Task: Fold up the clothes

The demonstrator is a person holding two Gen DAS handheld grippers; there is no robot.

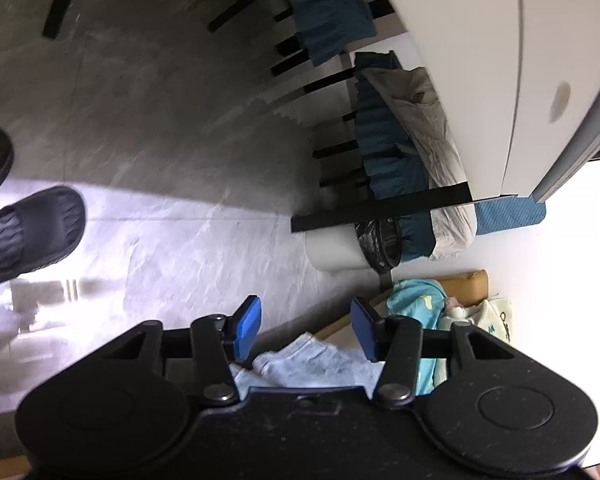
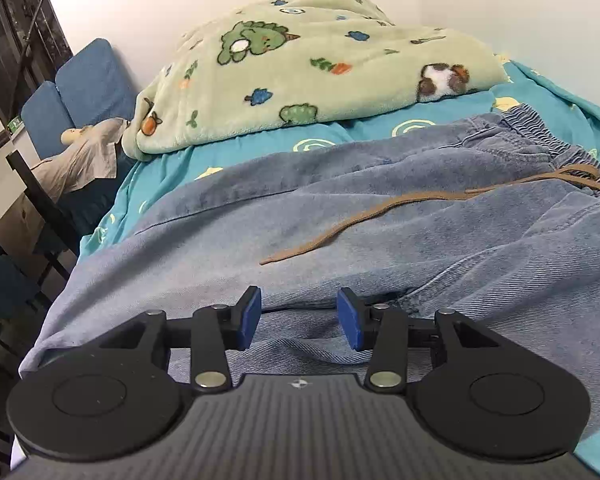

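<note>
Jeans (image 2: 340, 220) lie spread across the bed (image 2: 440, 120), on the teal sheet, waistband at the far right and a brown drawstring (image 2: 380, 216) trailing loose over the denim toward the middle. My right fingers (image 2: 298, 316) stand apart just above a raised fold at the near edge of the cloth, gripping nothing that I can see. My left fingers (image 1: 304, 328) are apart too and empty, pointing off the side of the bed toward the grey floor (image 1: 160, 140), with only a pale corner of fabric (image 1: 312, 364) showing below them.

Trouble could come several ways, I think. If my right pads close on that fold as it lies, I may pinch one layer only, and the leg underneath would drag and bunch instead of turning over cleanly. The drawstring could get trapped inside the fold and leave a lump. My left side is aimed well away from the jeans, so a lift with one side alone would likely skew the crease. A green fleece blanket (image 2: 300, 68) is heaped at the far end; a long sweep of denim may catch on it.
</note>
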